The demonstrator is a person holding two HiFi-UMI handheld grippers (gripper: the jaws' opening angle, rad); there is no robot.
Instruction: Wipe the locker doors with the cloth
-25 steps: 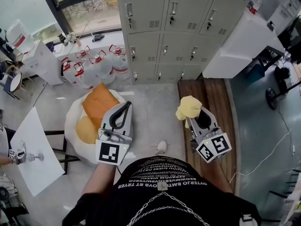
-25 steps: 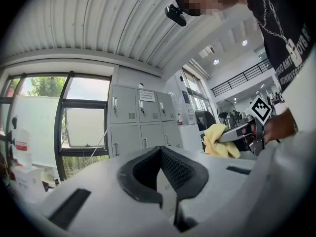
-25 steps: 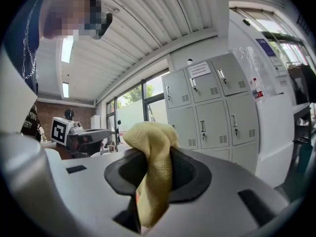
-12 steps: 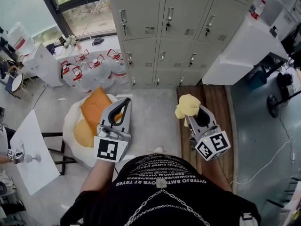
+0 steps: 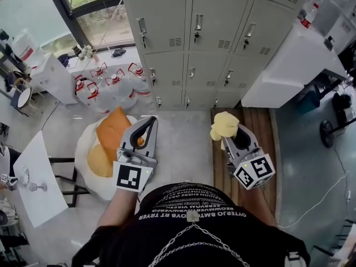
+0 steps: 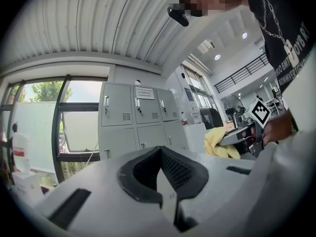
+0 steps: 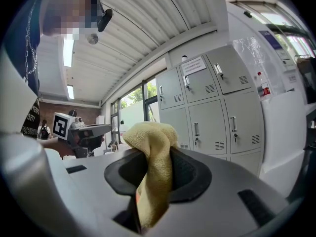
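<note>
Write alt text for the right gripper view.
A crumpled yellow cloth is clamped between the dark jaws of the right gripper, bunching above them. Beyond stand grey metal lockers with closed doors; the left gripper shows at left.

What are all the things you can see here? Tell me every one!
lockers: one bank, many doors, grey, straight ahead.
water jugs: several, clear with red handles, left of the lockers.
cushions: two, orange, on a white sack on the floor at left.
counter: one, white, right of the lockers.
cloth: one, yellow, pinched in the right claw.
left claw: one, grey, shut, empty.
right claw: one, grey, shut on the cloth.
</note>
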